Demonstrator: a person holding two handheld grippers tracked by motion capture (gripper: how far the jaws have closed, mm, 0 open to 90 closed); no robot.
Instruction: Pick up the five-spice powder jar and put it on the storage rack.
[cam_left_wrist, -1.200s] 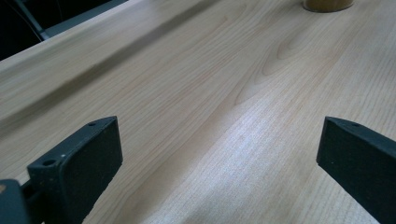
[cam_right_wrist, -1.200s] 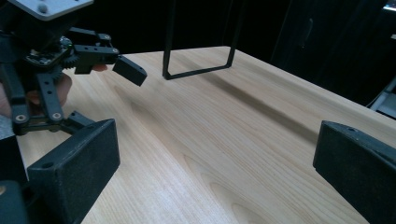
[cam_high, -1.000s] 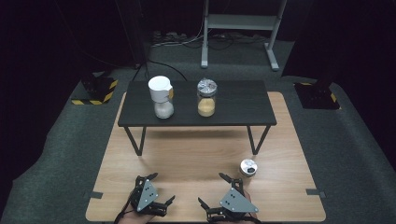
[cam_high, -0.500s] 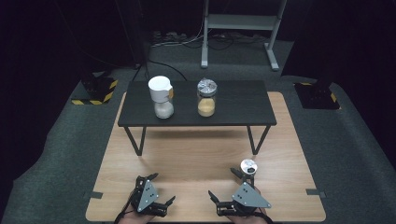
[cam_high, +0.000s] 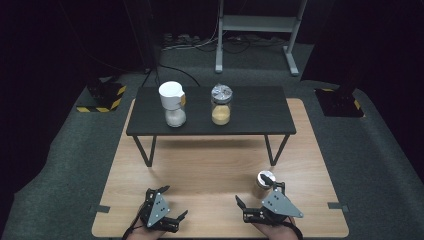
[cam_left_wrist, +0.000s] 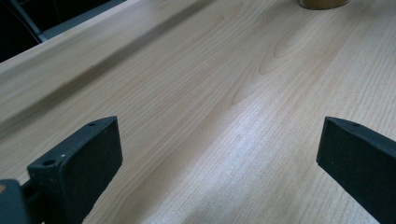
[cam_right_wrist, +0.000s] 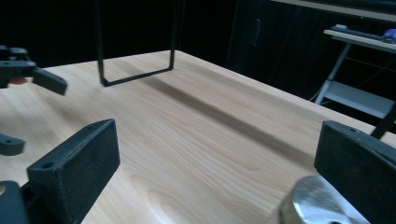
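Right tool closing in on the small jar on the wooden surface; nothing gripped yet.

The small, squat glass jar with a shiny metal lid (cam_high: 264, 181) stands upright on the pale wooden surface (cam_high: 210, 165), near its right front area. The right tool (cam_high: 260, 202) sits just behind and slightly left of it, jaws spread wide and empty; in the right gripper view the silver lid (cam_right_wrist: 322, 203) lies low and off toward the right-hand jaw, not centred in the gap. The left tool (cam_high: 167, 205) rests well apart to the left, jaws likewise open and holding nothing. Judgement: the right hand is clearly the nearer, and the jar lies forward and to the right of that tool, so a small rightward shift is needed before closing.
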